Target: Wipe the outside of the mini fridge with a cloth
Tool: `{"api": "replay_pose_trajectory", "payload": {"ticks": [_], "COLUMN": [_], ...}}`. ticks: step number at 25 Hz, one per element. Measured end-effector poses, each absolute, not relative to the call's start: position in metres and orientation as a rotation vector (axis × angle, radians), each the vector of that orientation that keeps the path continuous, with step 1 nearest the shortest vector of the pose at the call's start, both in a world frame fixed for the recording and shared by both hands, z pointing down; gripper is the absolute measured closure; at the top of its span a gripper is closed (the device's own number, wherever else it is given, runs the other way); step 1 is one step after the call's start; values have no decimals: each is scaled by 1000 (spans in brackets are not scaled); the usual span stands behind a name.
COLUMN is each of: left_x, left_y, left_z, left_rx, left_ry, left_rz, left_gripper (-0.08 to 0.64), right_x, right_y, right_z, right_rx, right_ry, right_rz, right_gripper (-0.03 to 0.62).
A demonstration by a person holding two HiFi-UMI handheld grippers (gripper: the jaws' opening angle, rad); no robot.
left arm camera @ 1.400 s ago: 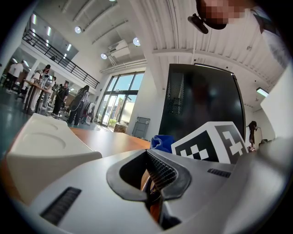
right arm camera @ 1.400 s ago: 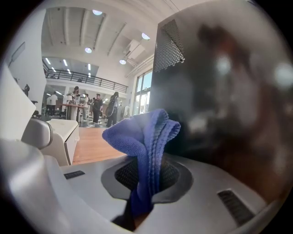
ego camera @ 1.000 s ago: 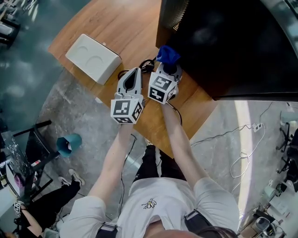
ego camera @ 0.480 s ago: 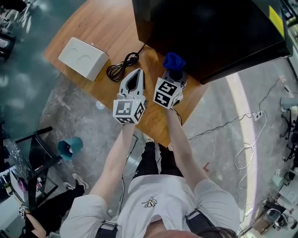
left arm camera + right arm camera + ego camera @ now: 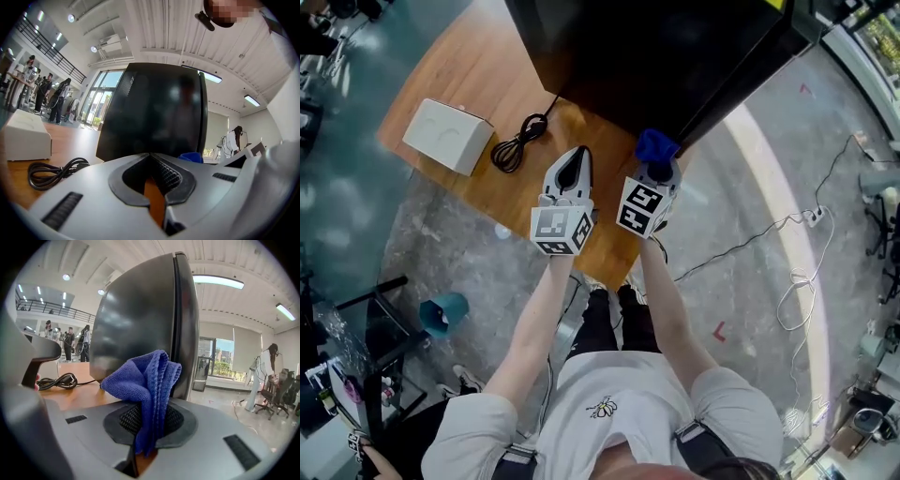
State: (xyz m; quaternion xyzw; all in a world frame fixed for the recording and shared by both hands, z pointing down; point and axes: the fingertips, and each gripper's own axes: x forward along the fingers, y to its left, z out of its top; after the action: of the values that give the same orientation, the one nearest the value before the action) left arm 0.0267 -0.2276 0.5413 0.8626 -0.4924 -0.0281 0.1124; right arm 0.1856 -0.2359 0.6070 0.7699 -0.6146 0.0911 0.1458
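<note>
Right gripper [image 5: 653, 169] is pinched tight on the blue cloth [image 5: 656, 145], right by a corner of the black mini fridge [image 5: 675, 56] at the table [image 5: 478, 66]'s near edge. Left gripper [image 5: 577, 152] has its jaws closed together, holding nothing.

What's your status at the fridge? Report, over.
Left gripper shut, empty. Right gripper shut on cloth. Fridge dead ahead, contact unclear. Cable off left, not in way.
</note>
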Motion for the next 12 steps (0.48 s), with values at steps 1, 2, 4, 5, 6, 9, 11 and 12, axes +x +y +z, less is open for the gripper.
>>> {"api": "replay_pose_trajectory", "payload": {"ticks": [1,2,4,5,6,9,11,12], "left_x": [30,34,40,42,44,49,51,51], "left_y": [-226,-225,-224,-224,-223,-220,-215,-212], "left_z": [539,537,535,534,534,534,534,534], "left_rx": [2536,2539,2542,2543,2543,2541,2537,2536], "left_ry": [-1444,-1444,-1446,-1448,-1449,-1452,-1451,-1451], "left_rz": [-84,-86,-90,-90,-89,-82,-77,-74], "left_gripper": [555,555,555,555,555,555,555,555], "right_x": [190,193,200,203,206,217,229,235], "right_y": [-233,-230,-227,-225,-224,-217,-209,-205], "right_z": [607,606,605,604,604,606,609,610], "right_rx": [2218,2218,2220,2222,2224,2241,2254,2256], "right_ry": [-1768,-1767,-1767,-1768,-1768,-1748,-1719,-1706], "right_rz": [262,263,262,263,264,282,298,301], "right_gripper": [520,520,520,520,520,520,520,520]}}
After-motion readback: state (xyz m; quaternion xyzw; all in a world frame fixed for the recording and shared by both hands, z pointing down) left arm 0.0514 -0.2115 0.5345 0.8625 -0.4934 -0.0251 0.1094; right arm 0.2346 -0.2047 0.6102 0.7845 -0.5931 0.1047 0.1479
